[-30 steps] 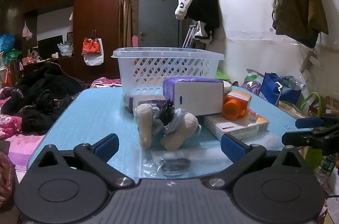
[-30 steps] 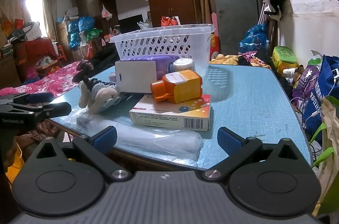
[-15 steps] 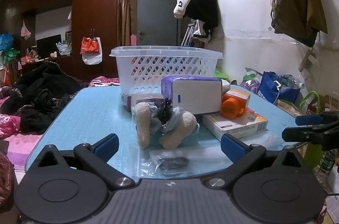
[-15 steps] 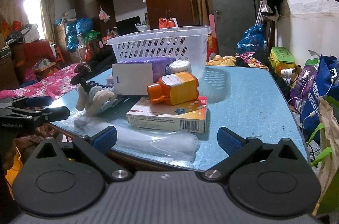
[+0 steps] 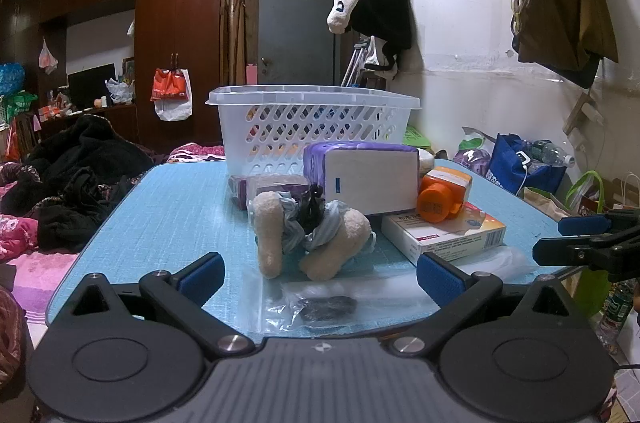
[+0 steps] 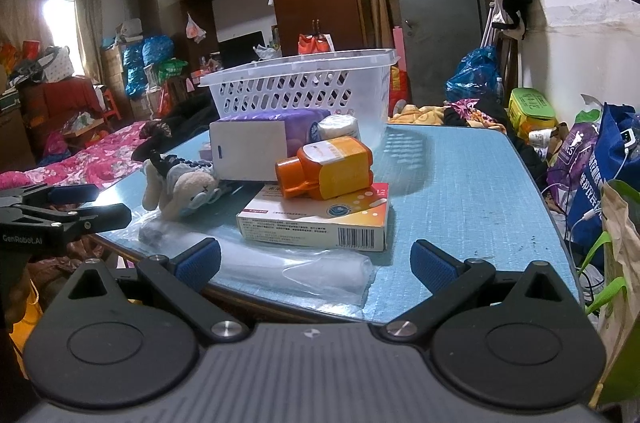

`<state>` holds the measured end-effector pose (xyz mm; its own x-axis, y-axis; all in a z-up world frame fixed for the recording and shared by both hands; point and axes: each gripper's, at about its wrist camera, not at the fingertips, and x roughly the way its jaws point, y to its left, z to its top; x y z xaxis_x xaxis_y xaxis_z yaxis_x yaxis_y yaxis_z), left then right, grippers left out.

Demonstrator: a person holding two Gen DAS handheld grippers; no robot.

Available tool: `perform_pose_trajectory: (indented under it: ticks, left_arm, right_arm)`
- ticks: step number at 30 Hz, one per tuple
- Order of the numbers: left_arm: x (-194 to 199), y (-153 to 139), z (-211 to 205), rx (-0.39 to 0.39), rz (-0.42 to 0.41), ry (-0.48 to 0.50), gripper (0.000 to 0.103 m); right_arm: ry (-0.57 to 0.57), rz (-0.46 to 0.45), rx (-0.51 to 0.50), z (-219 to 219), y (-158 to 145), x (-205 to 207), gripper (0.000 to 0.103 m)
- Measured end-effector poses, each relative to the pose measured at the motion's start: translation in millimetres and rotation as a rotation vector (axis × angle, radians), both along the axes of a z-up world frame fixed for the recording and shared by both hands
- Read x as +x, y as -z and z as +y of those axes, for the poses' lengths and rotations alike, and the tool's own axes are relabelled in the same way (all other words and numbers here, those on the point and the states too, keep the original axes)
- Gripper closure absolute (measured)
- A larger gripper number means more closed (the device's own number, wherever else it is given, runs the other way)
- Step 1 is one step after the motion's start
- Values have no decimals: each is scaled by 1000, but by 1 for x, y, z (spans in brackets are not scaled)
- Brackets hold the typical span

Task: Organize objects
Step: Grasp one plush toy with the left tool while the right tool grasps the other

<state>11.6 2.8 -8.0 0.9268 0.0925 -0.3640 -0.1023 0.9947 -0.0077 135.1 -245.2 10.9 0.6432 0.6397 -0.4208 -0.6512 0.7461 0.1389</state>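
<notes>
Your left gripper (image 5: 320, 273) hangs at the near edge of the worktop (image 5: 172, 207), jaws spread wide and holding nothing; the blue ribbed pads frame the stuffed toy (image 5: 312, 235). Your right gripper (image 6: 316, 261) sits off the near right corner, jaws equally wide and empty, with the flat medicine box (image 6: 320, 219) straight ahead.

The worktop is a blue, finely gridded surface with rounded corners. Its left half in the left wrist view is bare, and in the right wrist view the whole right side back to the far edge is open. The clutter sits in one cluster toward the near middle.

The white plastic basket (image 5: 312, 127), with a lattice wall and a smooth flared rim, stands at the far side behind the pile. Just in front of it lies a purple soft pack with a white end face (image 5: 368, 179), and a smaller purple packet (image 5: 268, 185) beside it. An orange, glossy plastic bottle (image 6: 328, 167) lies on its side on top of the cardboard medicine box. The stuffed toy is plush, cream-coloured with pale blue cloth, lying on its side near the front. A clear crinkled plastic bag (image 5: 320, 303) holding something dark lies flat at the near edge, partly overhanging toward you, and more clear film (image 6: 320, 271) spreads in front of the box.
</notes>
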Motion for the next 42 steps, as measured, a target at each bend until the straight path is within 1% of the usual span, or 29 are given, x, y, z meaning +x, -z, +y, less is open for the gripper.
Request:
perform_pose_trajectory:
  ticks: [3,5,6,7,9,10,11,12,13,15,16,17,19,23,27,30,31,32,35,36,38,42]
  left_arm:
    - [1,1,-1,3,-3,3,0]
    - [-2,-1,1,-16,-35,19,0]
    - [-6,-3,1,-15,-79,22,0]
    - [-9,-5,1,2,-127,10,0]
    - [-15,-7,0,68,-222,-43,0]
    - [-15,-9,2,85,-254,-58,0]
    - [-13,-11,5,86,-259,-50,0]
    - [-8,-11,9,77,-237,-23,0]
    - [-4,-11,13,64,-210,-1,0]
    - [2,-7,20,55,-180,-20,0]
    - [3,-4,24,56,-173,-43,0]
    - [5,-2,28,51,-168,-53,0]
    - [6,0,37,32,-162,-46,0]
    - [6,5,54,28,-156,-45,1]
    - [12,13,63,11,-135,-2,7]
    - [16,19,68,2,-122,33,11]
    - [17,21,69,3,-122,40,12]
    - [17,23,70,4,-121,46,12]
    - [22,26,69,6,-113,66,17]
    - [23,27,69,10,-109,70,20]
    - [25,28,69,16,-105,76,25]
    - [32,29,70,10,-85,92,42]
  right_arm:
    - [7,-4,1,0,0,0,0]
    - [27,-36,30,-4,-2,-1,0]
    - [36,-65,66,-7,-3,-3,0]
    - [49,-103,122,-13,-5,-5,0]
    - [87,-199,233,-23,-5,-11,0]
    - [122,-249,293,-28,-3,-14,0]
    - [146,-279,328,-31,-2,-16,0]
    - [157,-295,324,-31,-3,-16,0]
    - [153,-292,289,-29,-4,-14,0]
    - [97,-252,215,-22,-7,-6,0]
    - [51,-231,214,-19,-8,-2,0]
    - [15,-212,234,-17,-6,1,0]
    - [-31,-184,252,-7,1,6,0]
    - [-124,-147,202,32,11,11,0]
    - [-220,-133,166,67,19,5,0]
    - [-256,-135,123,90,25,2,6]
    - [-271,-121,119,96,26,4,11]
    - [-286,-105,122,99,27,5,14]
    - [-304,-93,108,105,25,3,22]
    - [-303,-98,97,107,26,1,23]
    - [-296,-103,85,109,26,-1,31]
    - [-279,-95,72,114,26,1,35]
